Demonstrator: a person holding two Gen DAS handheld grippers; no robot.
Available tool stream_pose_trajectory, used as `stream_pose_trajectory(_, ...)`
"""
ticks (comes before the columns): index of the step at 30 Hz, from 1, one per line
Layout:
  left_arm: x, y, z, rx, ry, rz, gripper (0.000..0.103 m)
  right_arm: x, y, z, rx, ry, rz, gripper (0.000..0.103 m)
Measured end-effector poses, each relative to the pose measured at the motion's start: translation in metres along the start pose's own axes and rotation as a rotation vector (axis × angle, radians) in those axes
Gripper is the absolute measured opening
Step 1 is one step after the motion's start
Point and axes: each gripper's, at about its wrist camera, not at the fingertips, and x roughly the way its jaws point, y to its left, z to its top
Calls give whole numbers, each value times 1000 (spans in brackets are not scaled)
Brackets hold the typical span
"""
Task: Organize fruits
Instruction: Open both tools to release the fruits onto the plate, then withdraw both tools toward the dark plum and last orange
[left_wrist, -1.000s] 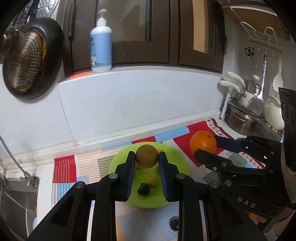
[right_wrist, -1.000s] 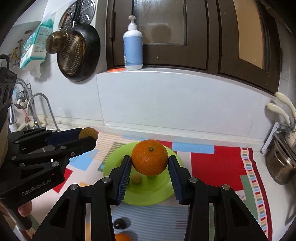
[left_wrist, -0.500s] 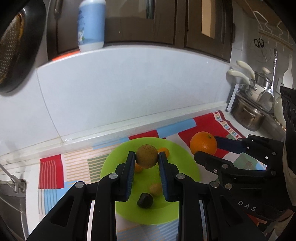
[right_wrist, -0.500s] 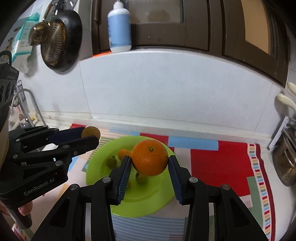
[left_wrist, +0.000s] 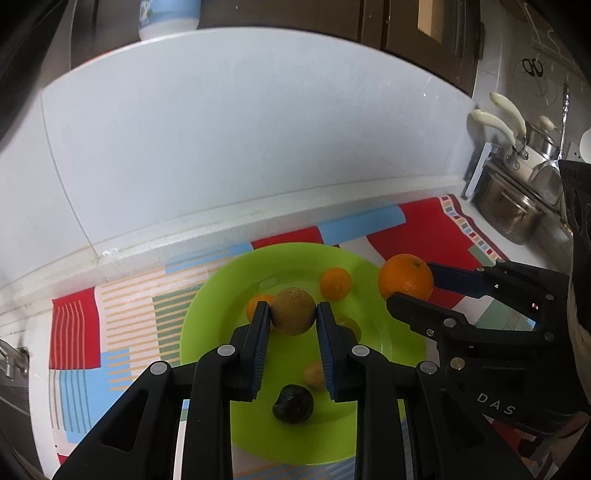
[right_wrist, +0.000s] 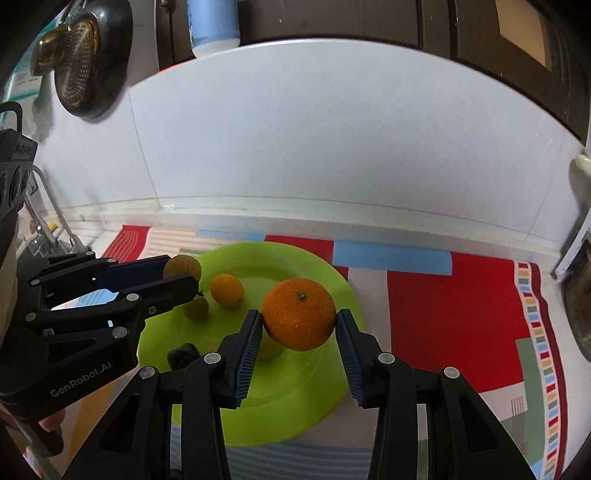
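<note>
1. The left tool (left_wrist: 293, 321) was clenched on a brown, rough-skinned round fruit (left_wrist: 293, 311), gripped at its widest part so it would not roll out, and held above the middle of the green plate (left_wrist: 207, 314).
2. The right tool (right_wrist: 299, 325) grasped a large orange (right_wrist: 299, 319) the same way, pads on opposite sides, above the plate's right half as its own camera showed it.
3. Already lying on the plate were a small orange citrus (left_wrist: 335, 283) toward the far rim, another (left_wrist: 258, 304) partly hidden behind the left tool's finger, a yellowish fruit (left_wrist: 314, 373) and a dark, nearly black one (left_wrist: 293, 403) toward the near rim.
4. The plate sat on a striped, multicoloured mat (right_wrist: 461, 314) covering the counter, which likely kept it from sliding.
5. Both tools angled downward over the plate, so my reading was that the two fruits were about to be set down among the others. Open green surface on the plate's right half looked the safer spot for the orange.
</note>
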Motion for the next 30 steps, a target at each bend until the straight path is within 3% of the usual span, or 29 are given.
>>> stream_pose_trajectory(12, 16, 0, -3, 9, 25, 2, 27, 13, -4, -1, 20, 24, -11, 43)
stream_pose_trajectory(18, 6, -2, -3, 25, 4, 22, 41, 8, -4, -1, 28, 14, -18, 44)
stream_pose_trajectory(30, -37, 0, -12, 10, -43, 61, 52, -28, 7, -9, 30, -20, -12, 44)
